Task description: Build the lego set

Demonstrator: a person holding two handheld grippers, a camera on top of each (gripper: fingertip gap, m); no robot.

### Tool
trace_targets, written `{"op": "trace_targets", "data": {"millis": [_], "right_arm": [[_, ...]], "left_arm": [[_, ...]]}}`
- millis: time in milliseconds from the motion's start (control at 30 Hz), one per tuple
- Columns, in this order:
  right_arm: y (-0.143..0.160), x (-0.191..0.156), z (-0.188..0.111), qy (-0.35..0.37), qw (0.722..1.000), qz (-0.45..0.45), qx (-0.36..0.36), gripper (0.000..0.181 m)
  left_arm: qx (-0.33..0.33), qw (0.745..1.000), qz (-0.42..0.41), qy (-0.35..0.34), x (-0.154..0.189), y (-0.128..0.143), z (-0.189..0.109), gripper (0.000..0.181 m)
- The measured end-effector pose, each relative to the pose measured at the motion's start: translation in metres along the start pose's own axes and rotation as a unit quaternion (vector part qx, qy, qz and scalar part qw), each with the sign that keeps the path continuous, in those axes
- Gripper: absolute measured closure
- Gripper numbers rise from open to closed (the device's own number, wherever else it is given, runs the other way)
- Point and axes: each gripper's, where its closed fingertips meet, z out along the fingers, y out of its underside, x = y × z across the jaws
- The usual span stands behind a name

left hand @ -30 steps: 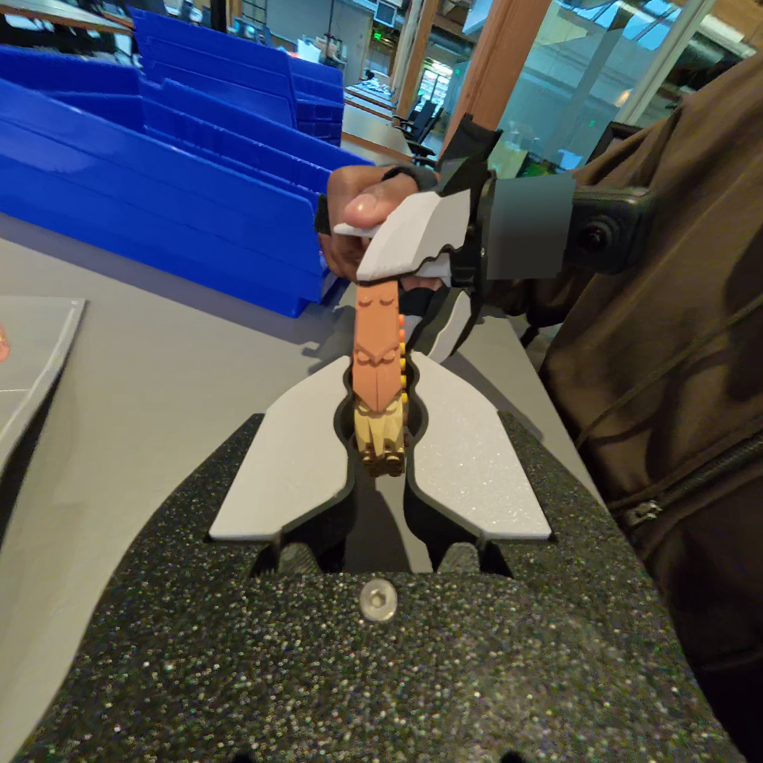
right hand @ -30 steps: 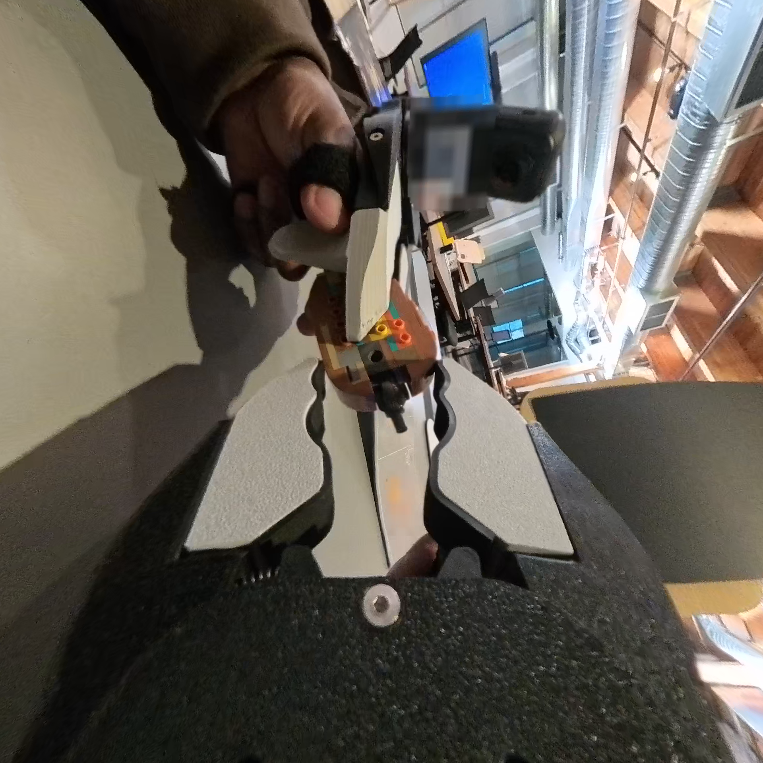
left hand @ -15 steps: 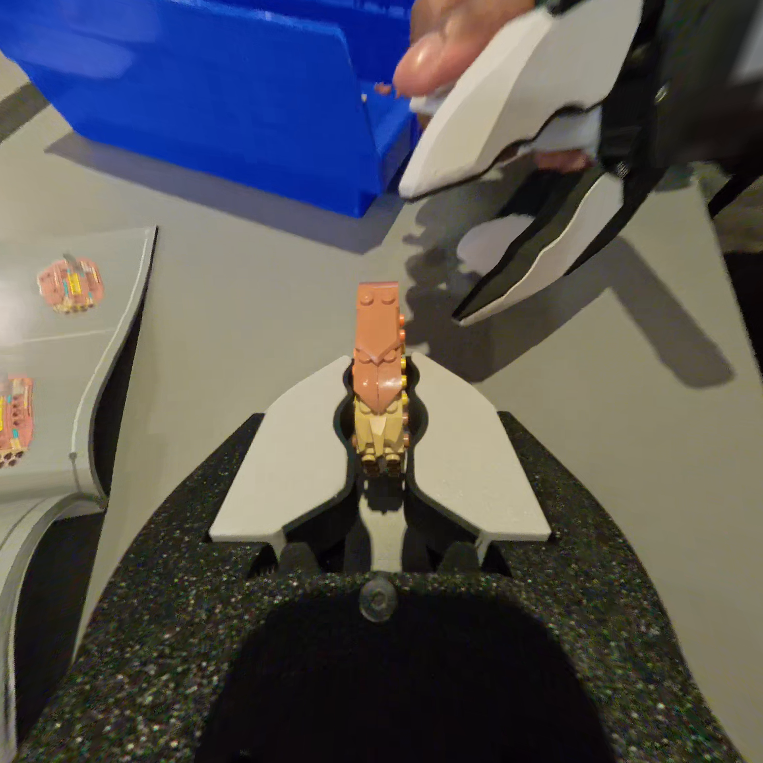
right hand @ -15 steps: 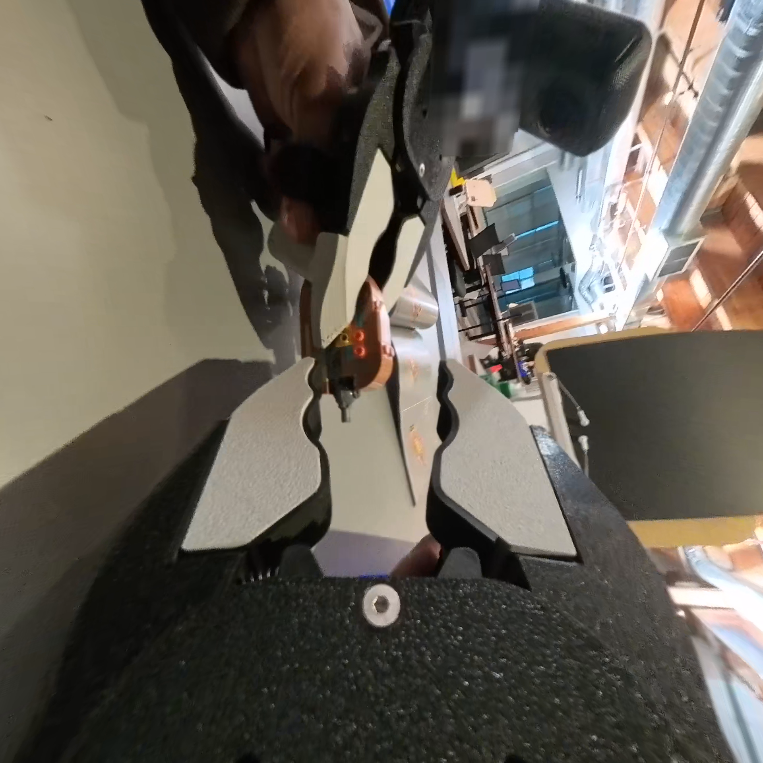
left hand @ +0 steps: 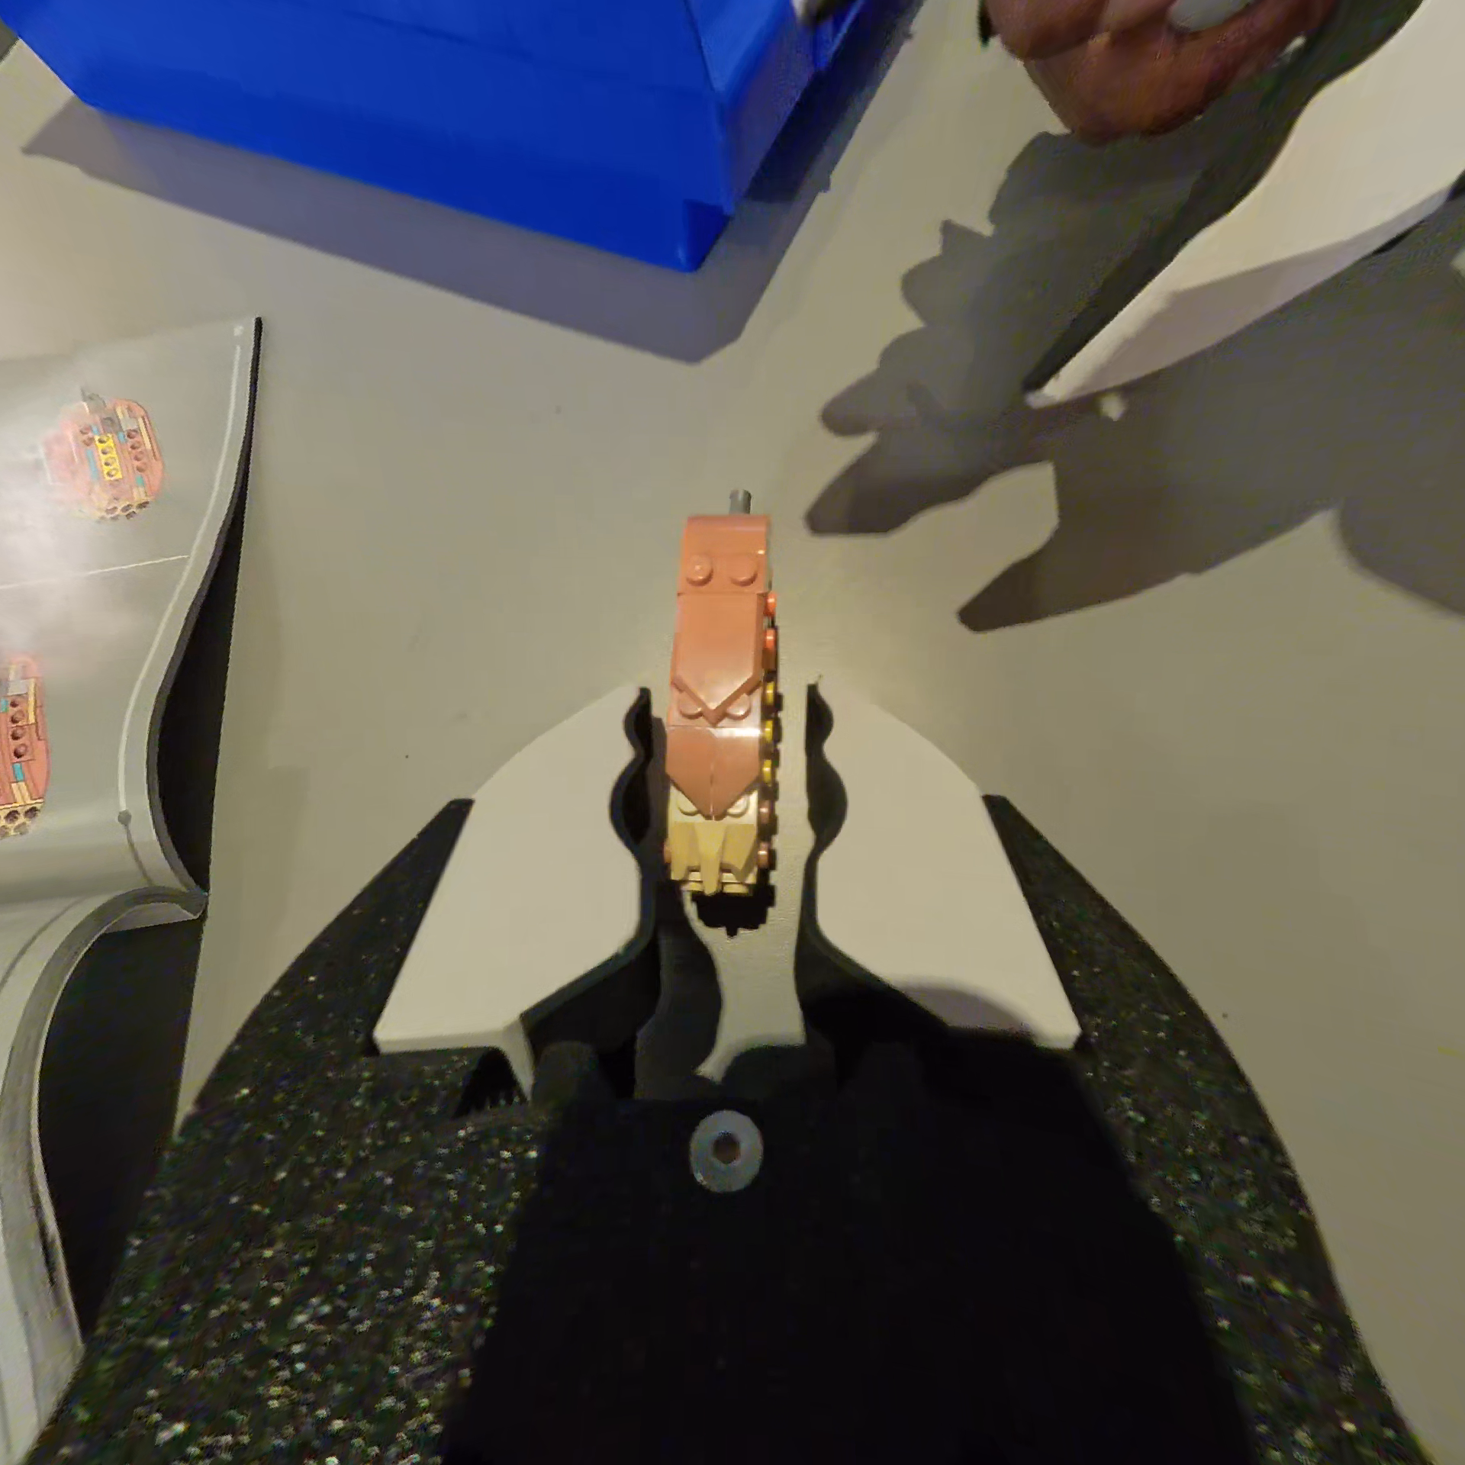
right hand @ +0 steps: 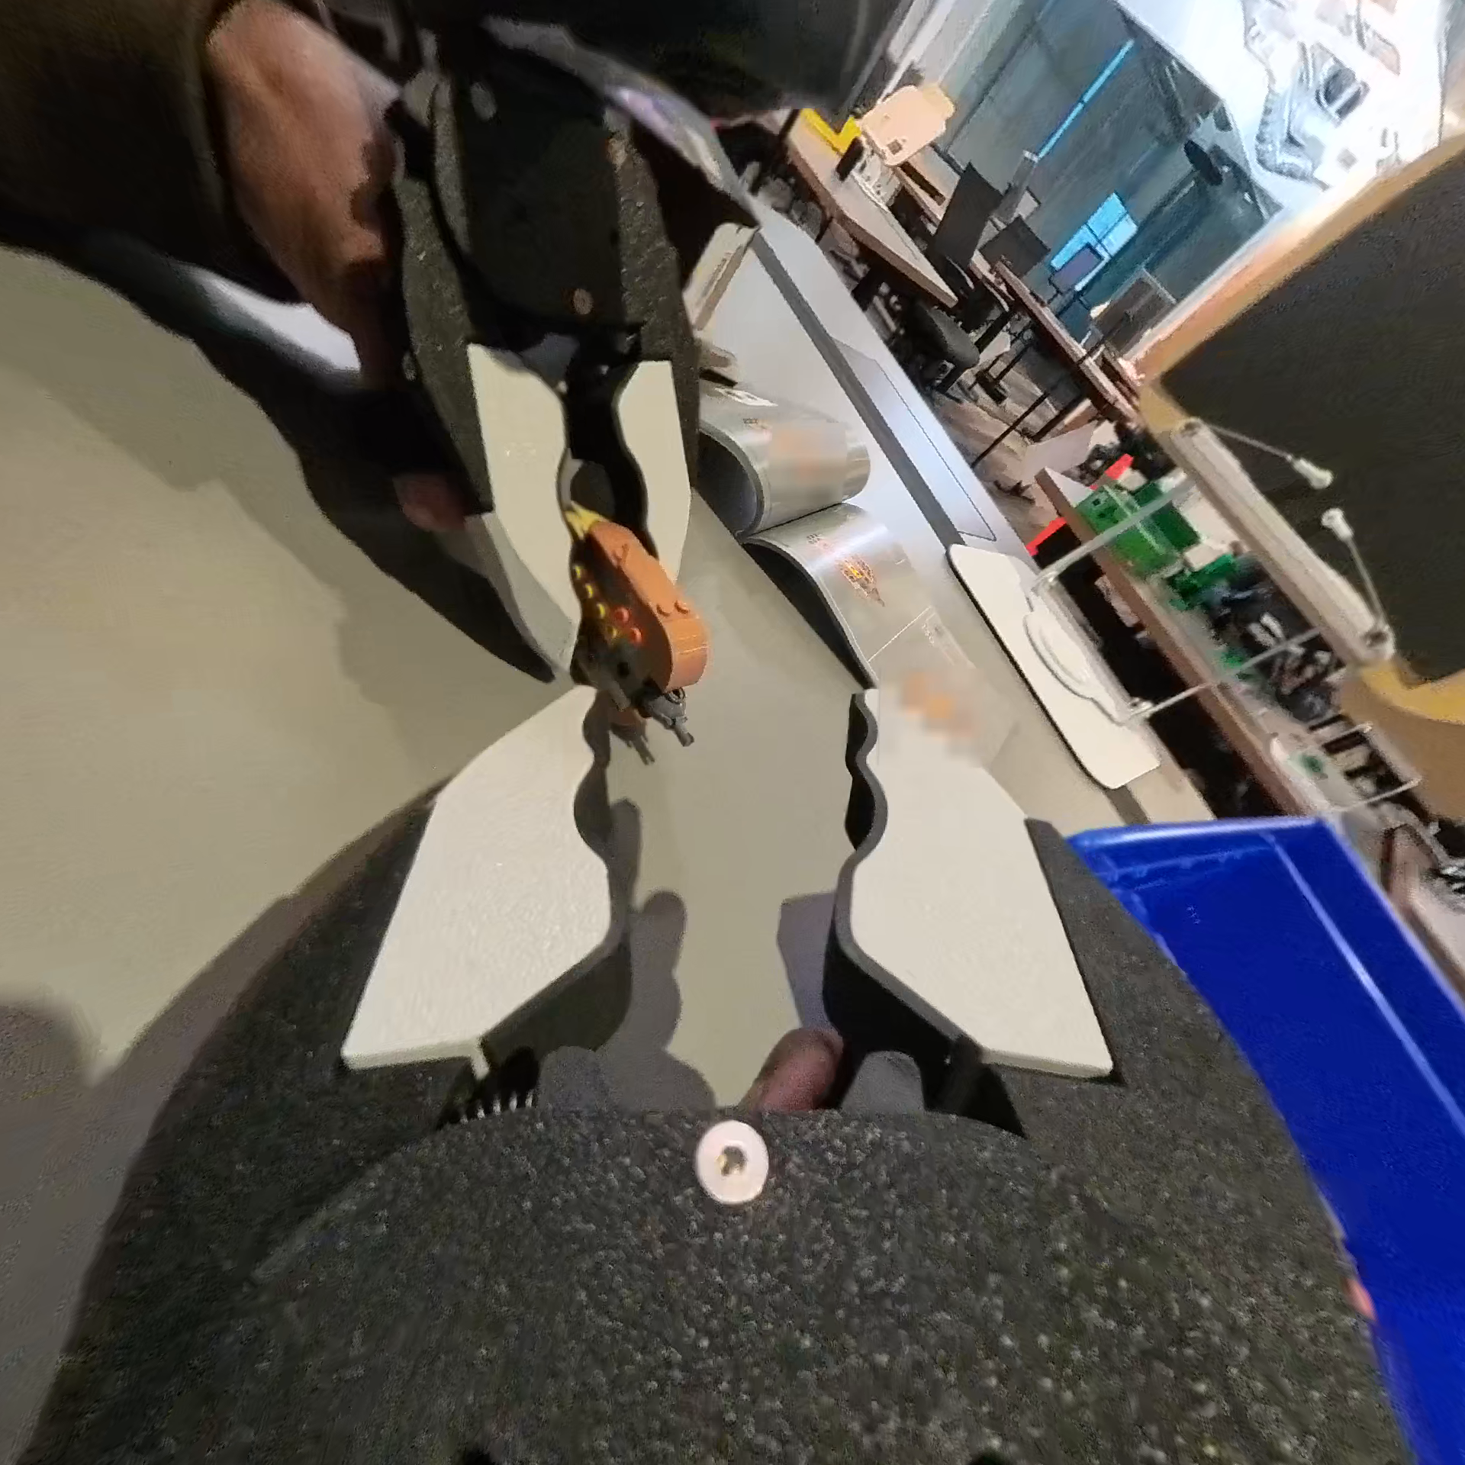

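Note:
A small lego model (left hand: 717,698) of red-brown and tan bricks, with a grey pin at its far end, sits edge-up between the fingers of my left gripper (left hand: 729,690), low over the grey table (left hand: 476,515). The jaws stand slightly apart from it, and table shows in the gap on the right side. In the right wrist view the model (right hand: 634,610) sits at the tips of the left gripper (right hand: 618,602). My right gripper (right hand: 723,698) is open and empty, just short of the model's pin. One of its fingers (left hand: 1229,262) shows at the top right of the left wrist view.
An open instruction booklet (left hand: 119,555) lies left of the model and also shows in the right wrist view (right hand: 840,587). A blue bin (left hand: 436,119) stands at the back and shows beside the right gripper (right hand: 1308,1030). A person's hand (left hand: 1149,71) holds the right gripper.
The left gripper has tilted down toward the table with the model, and its jaws have parted a little. The right gripper has drawn back from the model's far end to the upper right.

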Motion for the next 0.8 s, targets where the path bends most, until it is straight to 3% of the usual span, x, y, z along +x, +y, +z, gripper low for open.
{"op": "trace_targets", "data": {"millis": [167, 300, 367, 433, 533, 600, 800], "right_arm": [[-0.005, 0.007, -0.011, 0.014, 0.993, 0.116, 0.033, 0.117], [-0.025, 0.029, -0.027, 0.044, 0.963, 0.243, 0.106, 0.113], [-0.038, 0.046, -0.035, 0.060, 0.928, 0.332, 0.157, 0.112], [-0.048, 0.062, -0.041, 0.071, 0.873, 0.433, 0.211, 0.111], [-0.065, 0.079, -0.051, 0.048, 0.767, 0.563, 0.302, 0.108], [-0.070, 0.084, -0.057, 0.044, 0.721, 0.605, 0.335, 0.102], [-0.082, 0.083, -0.076, 0.039, 0.652, 0.640, 0.404, 0.094]], "left_arm": [[0.041, 0.999, -0.008, -0.028, -0.003, -0.011, -0.018, 0.123], [0.178, 0.982, -0.038, -0.050, 0.002, -0.047, -0.065, 0.119], [0.260, 0.961, -0.083, -0.035, 0.012, -0.068, -0.087, 0.127], [0.324, 0.936, -0.138, -0.005, 0.025, -0.085, -0.095, 0.136], [0.340, 0.927, -0.143, 0.062, 0.062, -0.100, -0.077, 0.146], [0.330, 0.932, -0.112, 0.096, 0.088, -0.106, -0.062, 0.147], [0.274, 0.947, -0.018, 0.164, 0.139, -0.099, -0.039, 0.150]]}}
